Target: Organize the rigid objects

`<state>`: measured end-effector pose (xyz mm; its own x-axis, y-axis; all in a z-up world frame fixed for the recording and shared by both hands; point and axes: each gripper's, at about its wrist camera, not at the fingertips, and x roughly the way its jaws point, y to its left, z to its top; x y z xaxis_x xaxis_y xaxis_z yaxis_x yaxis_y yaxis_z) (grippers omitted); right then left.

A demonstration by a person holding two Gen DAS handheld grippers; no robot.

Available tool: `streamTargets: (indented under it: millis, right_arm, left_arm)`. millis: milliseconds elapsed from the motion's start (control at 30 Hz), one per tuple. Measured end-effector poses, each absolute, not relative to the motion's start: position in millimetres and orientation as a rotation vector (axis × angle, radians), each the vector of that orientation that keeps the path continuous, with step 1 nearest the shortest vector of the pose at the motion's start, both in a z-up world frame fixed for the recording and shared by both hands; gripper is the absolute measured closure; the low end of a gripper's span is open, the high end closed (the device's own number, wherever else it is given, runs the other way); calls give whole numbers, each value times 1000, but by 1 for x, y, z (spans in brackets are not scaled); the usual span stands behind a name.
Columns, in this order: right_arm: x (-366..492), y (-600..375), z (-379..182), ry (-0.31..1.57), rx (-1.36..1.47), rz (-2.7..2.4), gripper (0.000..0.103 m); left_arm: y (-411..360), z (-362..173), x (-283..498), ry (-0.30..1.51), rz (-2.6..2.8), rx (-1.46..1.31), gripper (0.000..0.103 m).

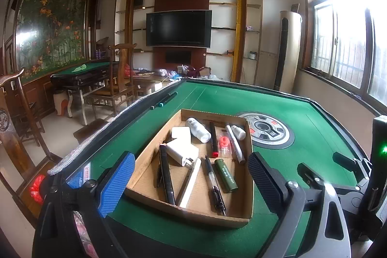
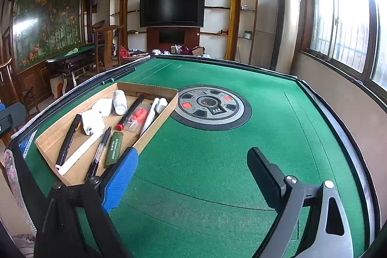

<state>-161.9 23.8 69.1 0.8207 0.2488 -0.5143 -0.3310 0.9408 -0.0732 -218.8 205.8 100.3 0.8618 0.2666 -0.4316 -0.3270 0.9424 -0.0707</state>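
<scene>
Nearest, at the bottom of each wrist view, the left tool [image 1: 191, 175] and the right tool [image 2: 192, 171] both stand wide apart with nothing between their pads. Just beyond the left tool, the shallow brown cardboard tray [image 1: 145, 161] sits on the green felt counter [image 2: 217, 149], holding a green cylindrical lighter [image 1: 226, 175], a clear-barrelled black pen [image 1: 214, 183], a white plug adapter [image 1: 182, 151] and a small white bottle [image 1: 197, 129]. Farther off, at centre-left, two dark teal-tipped pens [image 1: 164, 99] lie outside it near the counter's rim; these look like the next pick, best approached low and crosswise.

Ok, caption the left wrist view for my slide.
Open left gripper hovers over a cardboard tray of pens, chargers and bottles on a green mahjong table.
</scene>
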Motion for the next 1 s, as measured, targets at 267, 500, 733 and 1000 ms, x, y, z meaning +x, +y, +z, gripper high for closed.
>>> streamTargets:
  millis: [267,500,733,1000]
  right_arm:
    - [-162,22,66,530,-166,304,12]
    - [-161,26,62,542,-177,299,12]
    - [-160,30,60,552,-188,300,12]
    - [-160,31,60,553,-190,299,12]
  left_arm:
    - [207,97,-219,439,307,-154,7]
    - [210,96,-220,424,303,-168,7]
    - [207,97,-225,390,302,-167,5]
    - [204,97,-227,367,308,-162,4]
